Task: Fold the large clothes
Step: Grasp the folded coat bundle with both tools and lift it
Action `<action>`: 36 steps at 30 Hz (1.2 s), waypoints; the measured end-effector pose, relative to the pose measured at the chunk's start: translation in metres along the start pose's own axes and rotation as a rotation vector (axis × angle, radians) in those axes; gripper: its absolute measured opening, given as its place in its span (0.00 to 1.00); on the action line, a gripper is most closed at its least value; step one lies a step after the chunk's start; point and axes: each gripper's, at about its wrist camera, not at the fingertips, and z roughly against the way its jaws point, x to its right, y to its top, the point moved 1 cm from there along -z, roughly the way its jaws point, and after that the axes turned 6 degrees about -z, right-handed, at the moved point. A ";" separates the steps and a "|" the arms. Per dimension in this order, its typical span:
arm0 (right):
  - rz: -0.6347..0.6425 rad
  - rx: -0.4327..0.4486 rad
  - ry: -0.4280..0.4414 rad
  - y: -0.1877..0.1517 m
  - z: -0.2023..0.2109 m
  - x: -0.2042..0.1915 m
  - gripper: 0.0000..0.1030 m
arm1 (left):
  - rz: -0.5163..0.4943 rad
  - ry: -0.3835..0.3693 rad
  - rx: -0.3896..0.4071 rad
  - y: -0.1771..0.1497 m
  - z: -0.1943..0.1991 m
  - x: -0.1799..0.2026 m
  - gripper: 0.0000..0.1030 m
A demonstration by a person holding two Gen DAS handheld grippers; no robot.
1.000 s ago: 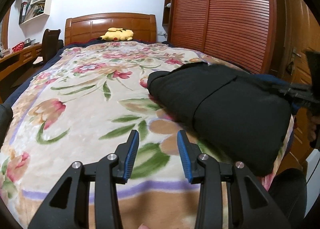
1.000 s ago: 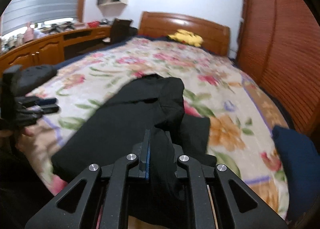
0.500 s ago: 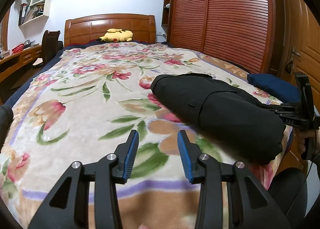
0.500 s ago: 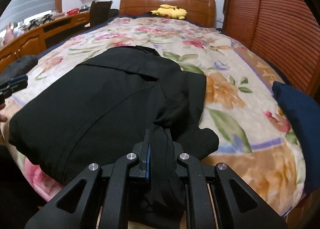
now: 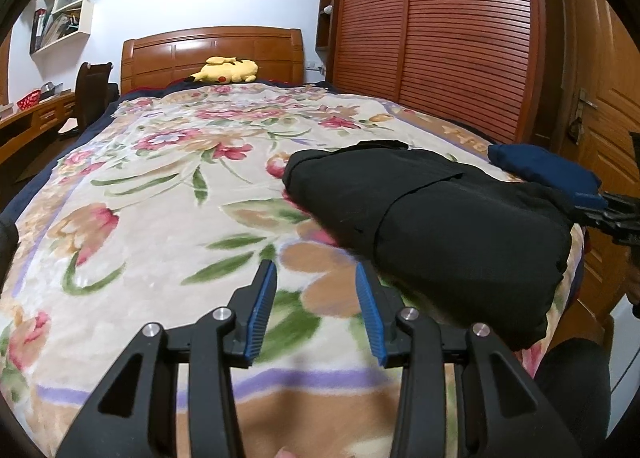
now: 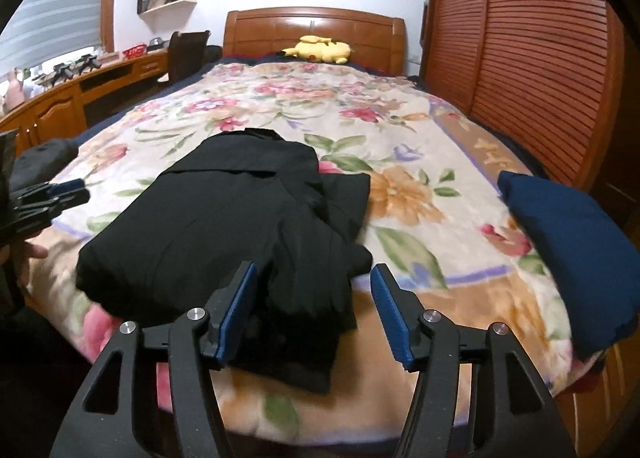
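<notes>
A large black garment (image 6: 240,214) lies folded in a thick bundle at the foot of the floral bed (image 6: 400,130). It also shows at the right in the left wrist view (image 5: 440,226). My right gripper (image 6: 314,294) is open, its jaws apart on either side of the garment's near end, gripping nothing. My left gripper (image 5: 316,298) is open and empty over the blanket (image 5: 160,198), just left of the garment. The left gripper also shows at the left edge of the right wrist view (image 6: 52,194).
A folded navy cloth (image 6: 572,258) lies at the bed's right corner. A yellow plush toy (image 6: 320,48) sits by the headboard. A slatted wooden wardrobe (image 5: 440,38) runs along the right; a desk (image 6: 72,98) and chair stand on the left.
My right gripper has opened and let go of the black garment, which has settled flat onto the bed. My left gripper has stayed open and nearly still.
</notes>
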 end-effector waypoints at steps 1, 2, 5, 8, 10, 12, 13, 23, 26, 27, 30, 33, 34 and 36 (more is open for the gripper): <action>-0.004 -0.003 0.003 -0.003 0.003 0.002 0.59 | -0.002 0.001 -0.002 0.001 -0.002 0.001 0.38; -0.004 -0.008 0.003 -0.006 0.005 0.002 0.59 | -0.002 0.002 -0.006 0.002 -0.003 0.002 0.38; -0.017 -0.025 0.015 -0.016 0.006 0.007 0.59 | 0.003 -0.007 -0.019 0.005 -0.009 0.004 0.39; -0.030 -0.045 0.022 -0.025 0.001 0.011 0.59 | 0.000 -0.017 -0.030 0.010 -0.015 0.006 0.39; -0.040 -0.060 0.028 -0.030 -0.004 0.013 0.58 | -0.004 -0.040 -0.038 0.017 -0.019 0.010 0.39; -0.048 -0.073 0.047 -0.033 -0.010 0.013 0.58 | -0.011 -0.049 -0.046 0.025 -0.025 0.013 0.39; -0.044 -0.075 0.049 -0.034 -0.012 0.012 0.58 | -0.011 -0.052 -0.050 0.029 -0.028 0.015 0.40; -0.003 -0.097 0.050 -0.047 -0.039 0.004 0.59 | -0.035 -0.015 -0.114 0.078 -0.095 0.013 0.41; -0.009 -0.092 0.054 -0.048 -0.042 0.006 0.60 | -0.027 0.000 -0.136 0.090 -0.121 0.004 0.41; -0.015 -0.090 0.055 -0.049 -0.043 0.007 0.61 | -0.023 0.006 -0.147 0.093 -0.132 0.000 0.41; -0.033 -0.087 0.056 -0.052 -0.046 0.010 0.65 | -0.009 0.015 -0.185 0.098 -0.160 -0.011 0.42; -0.059 -0.084 0.060 -0.053 -0.047 0.014 0.69 | 0.023 0.001 -0.222 0.099 -0.186 -0.023 0.42; -0.068 -0.085 0.063 -0.053 -0.048 0.015 0.70 | 0.032 -0.010 -0.232 0.100 -0.193 -0.026 0.44; -0.083 -0.085 0.070 -0.055 -0.050 0.017 0.71 | 0.035 -0.026 -0.249 0.101 -0.204 -0.028 0.49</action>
